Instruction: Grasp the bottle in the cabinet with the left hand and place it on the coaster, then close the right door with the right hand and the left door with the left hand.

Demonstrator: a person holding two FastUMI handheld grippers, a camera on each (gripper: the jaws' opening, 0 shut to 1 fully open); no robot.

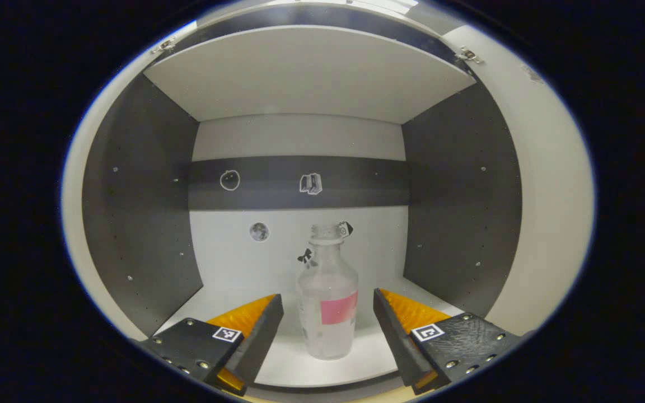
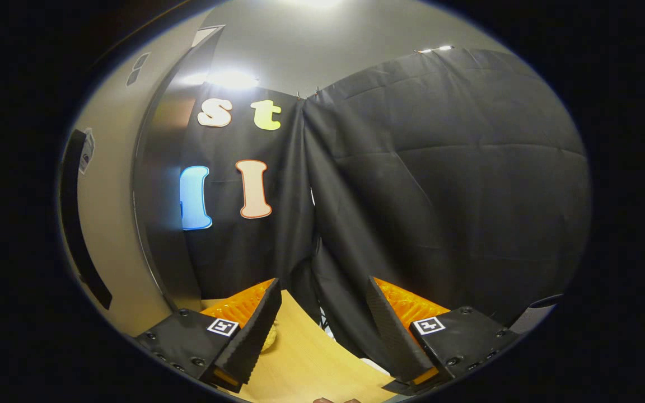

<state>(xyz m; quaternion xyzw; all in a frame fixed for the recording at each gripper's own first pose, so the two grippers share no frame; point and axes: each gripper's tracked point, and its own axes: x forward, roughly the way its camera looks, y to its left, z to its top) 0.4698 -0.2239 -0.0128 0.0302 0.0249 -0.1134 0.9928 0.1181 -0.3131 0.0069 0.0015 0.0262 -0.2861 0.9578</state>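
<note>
A clear, round-shouldered bottle [image 1: 328,296] with a pink label stands upright on the smooth white floor of the cabinet [image 1: 138,224], between the spread fingers of the left gripper [image 1: 328,330], untouched. The right gripper [image 2: 322,330], jaws apart and empty, hovers over a wooden table [image 2: 305,364].

Small stickers [image 1: 229,180] are showing on the back wall, some sitting on a dark band [image 1: 299,183] that is running across it. In the right gripper view, a light wooden table [image 2: 311,364] is lying below, with a black cloth wall [image 2: 440,196] hanging behind it.
</note>
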